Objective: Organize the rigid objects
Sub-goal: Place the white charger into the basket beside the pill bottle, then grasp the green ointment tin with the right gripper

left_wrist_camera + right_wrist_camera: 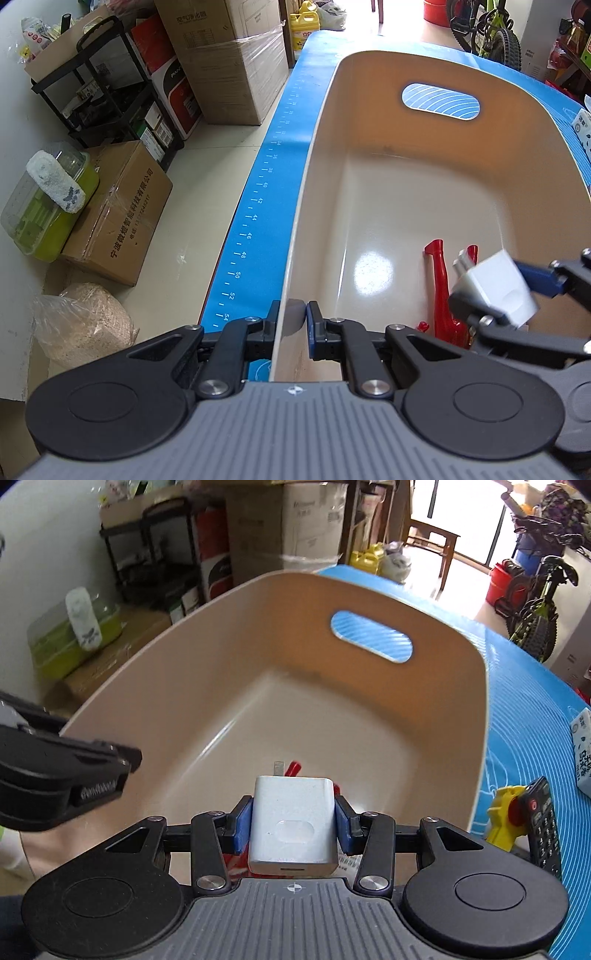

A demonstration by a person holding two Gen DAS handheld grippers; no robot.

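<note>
A beige plastic bin [314, 155] with a handle slot stands on the blue mat [273, 155]; it also shows in the right wrist view [476, 709]. My left gripper [291, 321] is shut on the bin's near-left wall. My right gripper [293, 821] is shut on a white plug adapter [293, 830] and holds it over the bin's near end; the adapter also shows in the left wrist view [495, 288]. A red toy [441, 295] lies on the bin floor under the adapter, and its tip shows in the right wrist view [293, 768].
On the mat right of the bin are a yellow and red toy [504, 819], a black remote [543, 823] and a tissue pack [583, 753]. Left of the table stand cardboard boxes [118, 214], a green container [48, 218] and a black rack [107, 85].
</note>
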